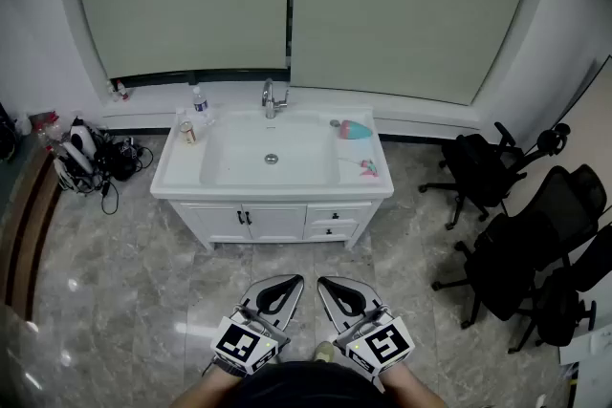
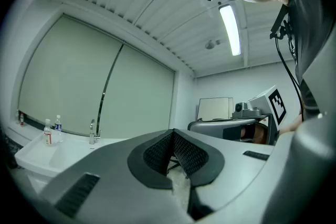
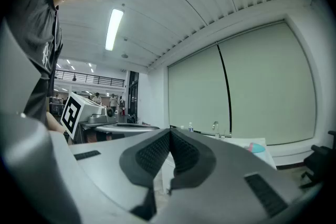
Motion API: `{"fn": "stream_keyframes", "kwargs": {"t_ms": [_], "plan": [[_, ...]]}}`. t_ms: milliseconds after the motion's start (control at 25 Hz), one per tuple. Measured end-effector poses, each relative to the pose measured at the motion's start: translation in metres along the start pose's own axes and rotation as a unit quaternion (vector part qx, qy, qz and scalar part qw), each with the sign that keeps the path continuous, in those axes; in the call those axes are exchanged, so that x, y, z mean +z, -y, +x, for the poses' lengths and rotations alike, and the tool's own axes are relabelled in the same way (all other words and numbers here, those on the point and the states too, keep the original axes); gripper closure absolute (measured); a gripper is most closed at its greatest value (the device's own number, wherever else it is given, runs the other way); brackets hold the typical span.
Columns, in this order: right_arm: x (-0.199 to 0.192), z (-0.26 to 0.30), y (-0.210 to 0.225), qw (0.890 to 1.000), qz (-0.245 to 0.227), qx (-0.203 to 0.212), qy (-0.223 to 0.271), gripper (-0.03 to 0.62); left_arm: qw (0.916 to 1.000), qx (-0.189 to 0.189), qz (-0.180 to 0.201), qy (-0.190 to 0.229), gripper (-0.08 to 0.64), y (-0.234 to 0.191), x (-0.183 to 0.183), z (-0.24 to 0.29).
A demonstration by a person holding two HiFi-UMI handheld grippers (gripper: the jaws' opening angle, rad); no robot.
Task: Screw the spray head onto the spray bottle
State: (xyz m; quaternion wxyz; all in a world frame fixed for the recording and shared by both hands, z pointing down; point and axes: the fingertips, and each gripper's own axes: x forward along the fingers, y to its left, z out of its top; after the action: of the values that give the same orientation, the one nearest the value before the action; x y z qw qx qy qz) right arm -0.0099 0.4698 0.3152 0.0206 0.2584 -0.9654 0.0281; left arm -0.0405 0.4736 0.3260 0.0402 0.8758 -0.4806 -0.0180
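A white sink cabinet [image 1: 182,177] stands against the far wall. On its left rim stand a small labelled bottle [image 1: 188,132] [image 2: 48,135] and a water bottle [image 1: 200,104] [image 2: 58,124]. On the right rim lie a teal-and-pink object [image 1: 355,130] [image 3: 255,148] and a smaller pink-and-teal piece [image 1: 367,168]; I cannot tell which of them is the spray head. My left gripper [image 1: 289,281] [image 2: 173,134] and right gripper [image 1: 331,281] [image 3: 170,131] are side by side close to my body, above the floor and well short of the sink. Both are shut with nothing between the jaws.
A faucet [image 1: 271,97] rises at the back of the basin. Cables and devices [image 1: 91,160] are heaped on the floor at the left. Black office chairs [image 1: 521,244] crowd the right side. A marble floor [image 1: 124,272] lies between me and the cabinet.
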Motion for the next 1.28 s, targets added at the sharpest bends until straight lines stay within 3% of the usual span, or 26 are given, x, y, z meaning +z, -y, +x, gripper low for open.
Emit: {"fn": "stream_keyframes", "kwargs": {"t_ms": [760,1280], "plan": [[0.0,0.003,-0.007,1.0,0.017,0.024,0.001,0.592,1.0,0.002,-0.008,-0.001,0.555,-0.003,-0.002,0.0],[-0.003,-0.012,0.014,1.0,0.0,0.005,0.02,0.592,0.9997,-0.017,-0.013,-0.014,0.555,0.011,-0.013,0.026]]}}
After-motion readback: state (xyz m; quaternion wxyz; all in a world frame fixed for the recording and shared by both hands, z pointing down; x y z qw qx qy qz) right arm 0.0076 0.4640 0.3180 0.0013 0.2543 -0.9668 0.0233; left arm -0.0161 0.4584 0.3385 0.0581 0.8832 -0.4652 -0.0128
